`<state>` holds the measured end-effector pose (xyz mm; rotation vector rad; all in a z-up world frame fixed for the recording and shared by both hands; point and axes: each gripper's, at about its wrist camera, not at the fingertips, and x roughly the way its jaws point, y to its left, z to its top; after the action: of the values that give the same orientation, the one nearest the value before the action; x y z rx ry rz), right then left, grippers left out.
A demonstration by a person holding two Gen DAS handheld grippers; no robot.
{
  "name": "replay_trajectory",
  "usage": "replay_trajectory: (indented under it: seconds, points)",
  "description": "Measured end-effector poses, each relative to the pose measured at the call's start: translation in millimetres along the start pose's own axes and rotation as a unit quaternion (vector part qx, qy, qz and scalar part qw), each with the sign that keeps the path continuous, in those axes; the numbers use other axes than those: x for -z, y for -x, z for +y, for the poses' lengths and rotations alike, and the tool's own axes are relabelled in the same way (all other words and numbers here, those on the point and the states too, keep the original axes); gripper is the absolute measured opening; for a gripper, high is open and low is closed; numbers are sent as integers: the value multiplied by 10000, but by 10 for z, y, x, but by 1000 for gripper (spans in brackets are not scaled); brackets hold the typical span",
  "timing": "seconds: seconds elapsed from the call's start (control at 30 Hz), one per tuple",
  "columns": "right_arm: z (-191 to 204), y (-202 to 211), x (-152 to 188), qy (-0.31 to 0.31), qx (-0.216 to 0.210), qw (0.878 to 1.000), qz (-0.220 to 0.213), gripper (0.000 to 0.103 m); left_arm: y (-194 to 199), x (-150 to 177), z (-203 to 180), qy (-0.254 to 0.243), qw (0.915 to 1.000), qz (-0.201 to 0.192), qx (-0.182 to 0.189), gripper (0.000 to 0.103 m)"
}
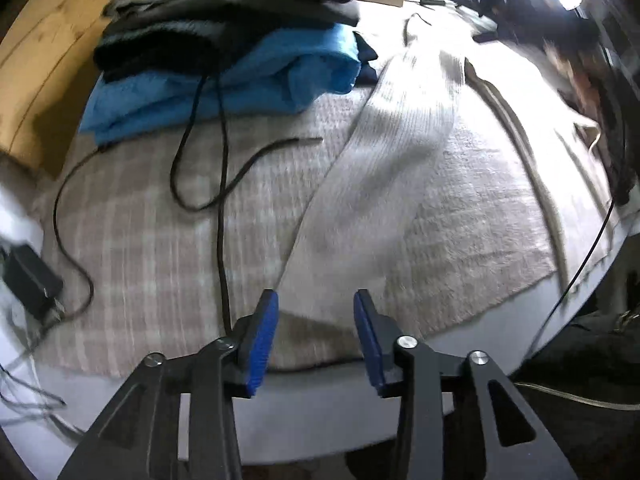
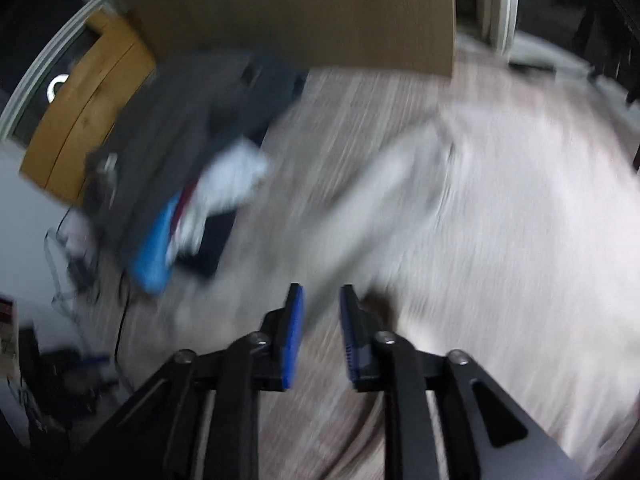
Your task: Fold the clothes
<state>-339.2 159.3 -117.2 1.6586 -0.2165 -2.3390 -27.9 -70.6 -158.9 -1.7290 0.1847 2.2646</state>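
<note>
Blue-padded jaws of the left gripper (image 1: 316,300) are held wide apart above the cuff of a cream knit sweater (image 1: 400,152), spread over a checked blanket (image 1: 140,232). The right gripper (image 2: 321,294) is narrowly parted, gripping nothing. Farther off, folded clothes (image 1: 224,60) are stacked beside a wooden headboard (image 1: 44,80).

You have one cream knit garment (image 1: 400,152) spread out and one stack of folded clothes (image 1: 224,52). You also have one black power adapter (image 1: 32,280).

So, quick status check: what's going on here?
Left gripper and right gripper: jaws open, empty. Cream knit sweater spread, unfolded. Black cord lies beside it.
</note>
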Motion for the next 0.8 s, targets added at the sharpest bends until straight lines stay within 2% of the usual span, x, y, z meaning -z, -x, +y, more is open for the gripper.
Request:
replay_trajectory:
  seconds: [0.13,0.27,0.37,0.4,0.43,0.47,0.5,0.6,0.7,0.8]
  points:
    - [-39,-446,-486,-173,344,9986,355,28,-81,-80,42,-203,9996,135,-163,40]
    - [10,-899,-639,-116,814,9914,1021,28,-200,-123,3,-326,9992,188,-116,40]
    - [26,-1017,-689,-54,944,9887,1160,28,-267,-134,-28,-422,9989,150,-123,38]
    - [43,-1023,-704,33,972,9888,1133,26,-270,-139,-33,-457,9989,89,-110,35]
    - [60,-1027,-715,133,1004,9887,1101,22,-272,-144,-38,-492,9987,28,-98,24]
    - [78,-1031,-726,233,1036,9886,1070,14,-272,-157,-25,-478,9988,0,-39,6]
    - [62,-1023,-741,228,964,9895,1057,9,-272,-175,-1,-432,9991,-7,50,5]
    - [-93,-909,-812,-156,410,9954,853,6,-159,-250,132,-100,9992,-190,323,5]
    - [-310,-665,-882,-676,-290,9965,385,6,216,-347,292,367,9943,-755,662,3]
    - [-511,-457,-899,-968,-807,9920,75,6,671,-416,223,338,9880,-1352,666,3]
